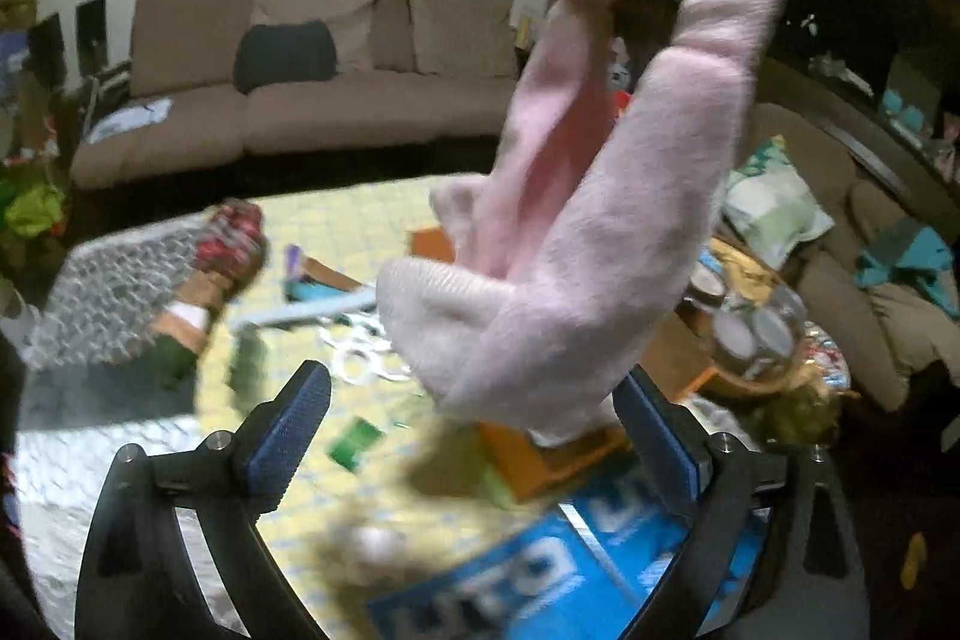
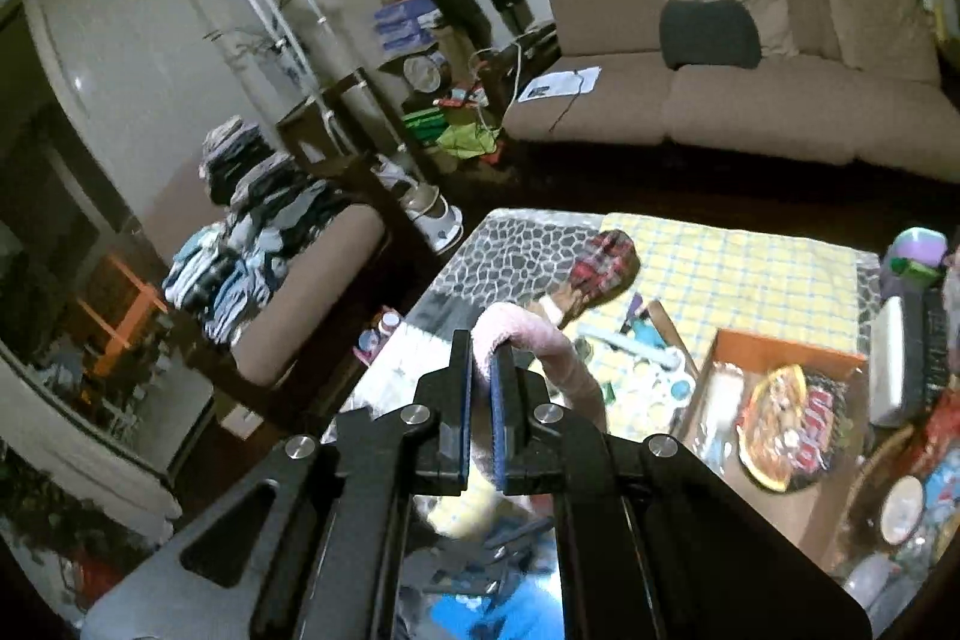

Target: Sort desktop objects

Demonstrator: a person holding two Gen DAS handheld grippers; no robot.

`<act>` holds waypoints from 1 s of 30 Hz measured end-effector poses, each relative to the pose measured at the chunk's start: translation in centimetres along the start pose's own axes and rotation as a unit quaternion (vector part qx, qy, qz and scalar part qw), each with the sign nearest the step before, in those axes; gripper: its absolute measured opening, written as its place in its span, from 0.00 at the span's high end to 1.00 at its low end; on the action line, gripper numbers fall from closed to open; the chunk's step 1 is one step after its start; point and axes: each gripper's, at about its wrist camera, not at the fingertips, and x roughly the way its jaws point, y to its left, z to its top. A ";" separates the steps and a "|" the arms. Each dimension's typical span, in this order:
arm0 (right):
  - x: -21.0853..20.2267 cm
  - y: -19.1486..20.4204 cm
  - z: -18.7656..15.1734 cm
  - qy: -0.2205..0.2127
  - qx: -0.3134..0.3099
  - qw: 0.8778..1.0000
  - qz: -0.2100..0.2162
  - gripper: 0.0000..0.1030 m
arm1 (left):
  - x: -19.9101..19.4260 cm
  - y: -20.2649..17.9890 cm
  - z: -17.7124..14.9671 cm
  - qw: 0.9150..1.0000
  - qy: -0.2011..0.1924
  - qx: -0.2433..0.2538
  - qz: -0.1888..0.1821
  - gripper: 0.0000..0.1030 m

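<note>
Between my right gripper's (image 2: pixel 480 370) blue pads I have a pink fuzzy sock (image 2: pixel 543 340) pinched near one end, jaws pressed together on the fabric. From the pinch it arches over to the right and drops out of that view. My left gripper (image 1: pixel 474 424) stands spread wide with nothing between its pads, just below the sock's (image 1: pixel 576 244) hanging end. I judge this the carry step of the sorting: the sock is up off the cluttered table (image 2: pixel 510 238) and not yet placed.

From the left wrist, the sock's long axis runs steeply from upper right, where it is held, down to lower left. It looks doubled over, with the ribbed cuff (image 1: pixel 444 292) lowest and pointing left.

Next I need a destination; none is plain to me. An orange-sided tray (image 2: pixel 780 349) of snack packets lies at right, a plaid slipper (image 2: pixel 603 259) farther off. I could steady the dangling cuff with the open left gripper first.
</note>
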 end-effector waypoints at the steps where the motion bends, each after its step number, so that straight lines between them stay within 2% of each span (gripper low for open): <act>1: -1.2 0.5 -0.6 -0.002 -0.003 1.000 -0.003 0.95 | 0.2 -0.6 0.1 1.000 0.001 -0.007 -0.009 0.06; 4: -3.8 1.2 -1.9 -0.009 0.002 1.000 -0.008 0.95 | -0.6 -3.2 0.6 0.999 -0.025 -0.018 -0.036 0.06; 6: -5.1 1.1 -2.6 -0.011 0.004 1.000 -0.015 0.95 | -2.0 -5.6 1.0 0.998 -0.052 -0.004 -0.040 0.06; 10: -7.1 0.5 -3.6 -0.017 0.013 1.000 -0.021 0.94 | -5.6 -10.0 1.4 0.992 -0.106 0.065 0.002 0.06; 14: -8.2 0.2 -4.5 -0.023 0.021 0.999 -0.012 0.94 | -8.8 -13.7 1.5 0.982 -0.127 0.139 -0.012 0.08; 16: -8.5 0.1 -4.9 -0.024 0.023 0.999 -0.007 0.94 | -9.5 -14.6 1.7 0.980 -0.122 0.154 -0.019 0.23; 17: -8.6 0.0 -5.2 -0.024 0.024 0.999 -0.004 0.94 | -9.8 -15.0 1.8 0.980 -0.117 0.159 -0.025 0.38; 18: -8.7 0.0 -5.5 -0.024 0.025 0.999 -0.003 0.94 | -9.8 -15.4 1.9 0.980 -0.109 0.164 -0.032 0.47; 19: -8.8 0.0 -5.7 -0.024 0.025 0.999 -0.001 0.94 | -9.6 -15.7 2.3 0.980 -0.102 0.168 -0.033 0.52; 20: -8.9 -0.1 -6.0 -0.024 0.026 0.999 -0.001 0.94 | -9.5 -16.0 2.3 0.980 -0.093 0.172 -0.032 0.62; 21: -9.0 -0.1 -6.1 -0.024 0.027 0.999 -0.001 0.94 | -9.2 -16.1 2.4 0.981 -0.083 0.173 -0.024 0.81; 22: -9.1 -0.2 -6.2 -0.023 0.028 0.999 -0.001 0.94 | -8.9 -16.0 2.5 0.982 -0.077 0.171 -0.019 0.90; 26: -9.4 -1.4 -6.9 -0.026 0.037 0.999 -0.006 0.93 | -8.7 -15.9 2.3 0.986 -0.063 0.150 -0.024 0.90; 30: -9.2 -3.7 -7.7 -0.029 0.060 0.998 -0.010 0.93 | -8.6 -16.7 2.2 0.985 -0.061 0.158 -0.014 0.90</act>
